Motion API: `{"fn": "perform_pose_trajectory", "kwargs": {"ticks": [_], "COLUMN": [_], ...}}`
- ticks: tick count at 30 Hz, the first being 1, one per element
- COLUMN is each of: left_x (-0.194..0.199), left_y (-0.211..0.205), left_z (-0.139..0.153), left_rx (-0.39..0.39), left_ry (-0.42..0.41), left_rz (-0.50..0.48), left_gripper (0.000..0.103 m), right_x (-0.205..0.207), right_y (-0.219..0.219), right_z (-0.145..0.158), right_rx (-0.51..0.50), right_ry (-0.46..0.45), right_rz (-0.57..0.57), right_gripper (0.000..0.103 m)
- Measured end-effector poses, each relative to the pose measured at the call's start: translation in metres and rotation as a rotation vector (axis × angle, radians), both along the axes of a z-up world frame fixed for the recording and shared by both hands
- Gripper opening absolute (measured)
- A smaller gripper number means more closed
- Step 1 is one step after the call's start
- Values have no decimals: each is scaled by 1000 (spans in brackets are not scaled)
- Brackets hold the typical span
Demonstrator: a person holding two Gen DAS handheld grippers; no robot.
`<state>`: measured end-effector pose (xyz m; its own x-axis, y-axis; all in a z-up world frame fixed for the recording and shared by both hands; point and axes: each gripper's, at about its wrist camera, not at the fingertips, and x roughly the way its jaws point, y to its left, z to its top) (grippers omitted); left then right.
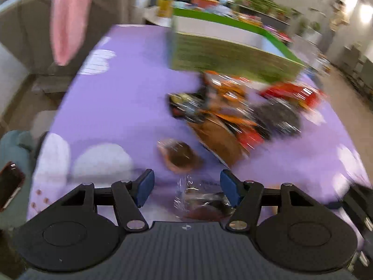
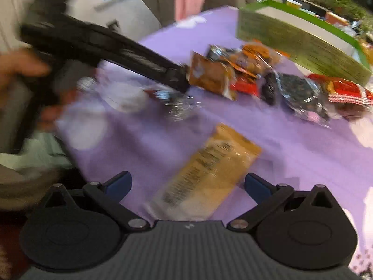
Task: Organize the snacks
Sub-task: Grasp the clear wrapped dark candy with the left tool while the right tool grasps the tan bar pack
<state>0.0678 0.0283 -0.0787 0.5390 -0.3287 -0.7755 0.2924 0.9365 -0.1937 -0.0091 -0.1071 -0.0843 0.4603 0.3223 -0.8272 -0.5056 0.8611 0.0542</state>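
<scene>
Both views are motion-blurred. Purple tablecloth (image 1: 130, 98) covers the table, with a pile of snack packets (image 1: 235, 114) lying near a green box (image 1: 228, 56) at the far side. Left gripper (image 1: 186, 190) has its blue pads spread, a clear wrapped snack (image 1: 200, 200) lying between them, closer to the right pad and touching or nearly touching it; cannot tell if it is actually pinched. A round brown wrapped snack (image 1: 180, 156) sits on the cloth just ahead of the pads. In the right wrist view the right gripper (image 2: 187, 185) is spread too, an orange packet (image 2: 209, 175) lying flat on the cloth between the fingers with gaps on both sides, not gripped. Same view shows the other gripper reaching in from the left, a hand (image 2: 21, 66) on its handle, its tip at a crinkly clear wrapper (image 2: 179, 103). Pink cloth (image 1: 70, 16) hangs at the table's far edge.
</scene>
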Motion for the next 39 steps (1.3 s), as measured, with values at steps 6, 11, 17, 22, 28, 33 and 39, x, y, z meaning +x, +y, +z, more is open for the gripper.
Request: {"fn": "perform_pose_trajectory", "kwargs": {"ticks": [6,11,17,22,28,33,39], "left_x": [-37,-40,-31,-11,11,6,-7], "left_y": [-3,10,7,-11,-40,-59,-51], "left_z": [4,14,8,6,8,7,8], "left_rx": [34,6,-81,-45,77,195,214], "left_ry": [21,44,192,206,180,128,123], "left_rz": [-120,-21,3,69,73,28,86], "left_gripper": [59,59,59,59,59,59,59], "right_x": [12,18,22,38,42,38,39], "right_y": [-38,-65,-61,-55,-63,-67,-71], "right_z": [0,5,8,2,0,-1,-3], "right_rx": [-56,-127,-25,-22,14,24,34], "right_ry": [-32,-72,-107,-86,-76,-76,-92], "right_rz": [-126,-242,-152,-141,-161,-173,-158], "right_gripper": [52,52,52,52,52,52,51]}}
